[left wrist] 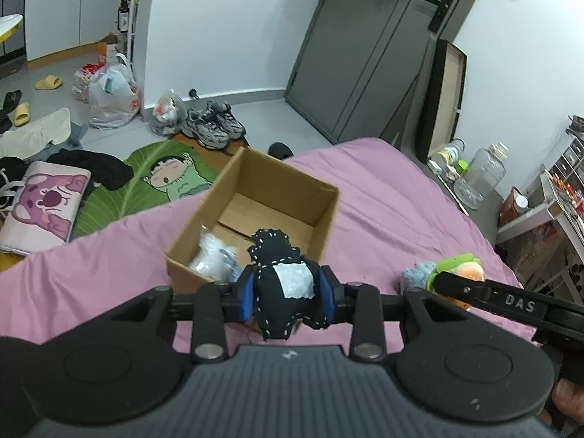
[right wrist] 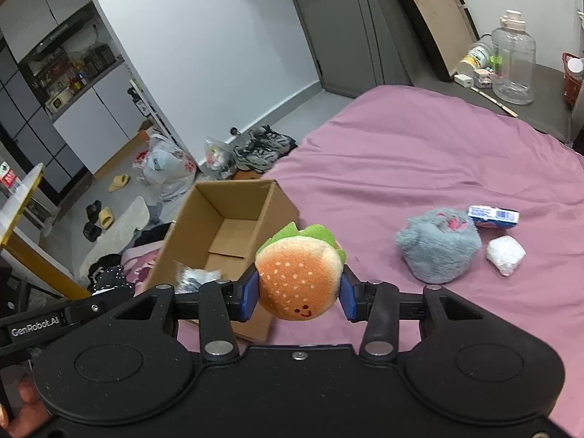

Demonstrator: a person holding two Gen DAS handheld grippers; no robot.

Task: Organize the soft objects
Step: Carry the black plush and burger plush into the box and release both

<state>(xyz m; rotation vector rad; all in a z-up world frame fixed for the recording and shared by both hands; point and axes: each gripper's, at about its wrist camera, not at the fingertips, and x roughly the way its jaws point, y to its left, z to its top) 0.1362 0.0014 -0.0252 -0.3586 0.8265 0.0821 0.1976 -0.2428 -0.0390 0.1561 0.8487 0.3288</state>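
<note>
Pink bedding point(right wrist: 419, 153) spreads under us, with the open cardboard box point(right wrist: 233, 215) near its floor-side edge. Our left gripper point(left wrist: 288, 294) pinches a black stitched plush point(left wrist: 281, 292) just before the box's near wall; a clear wrapped bundle point(left wrist: 215, 259) lies inside. Our right gripper point(right wrist: 297, 292) clamps the burger plush point(right wrist: 299, 281). At its 2 o'clock sit a grey fluffy toy point(right wrist: 438, 248), white wad point(right wrist: 505, 255) and blue packet point(right wrist: 492, 215).

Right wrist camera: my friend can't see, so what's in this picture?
The right gripper squeezes a smiling burger plushie above a pink bed. An open cardboard box sits just behind it, and a fluffy grey plush toy lies to the right.
</note>
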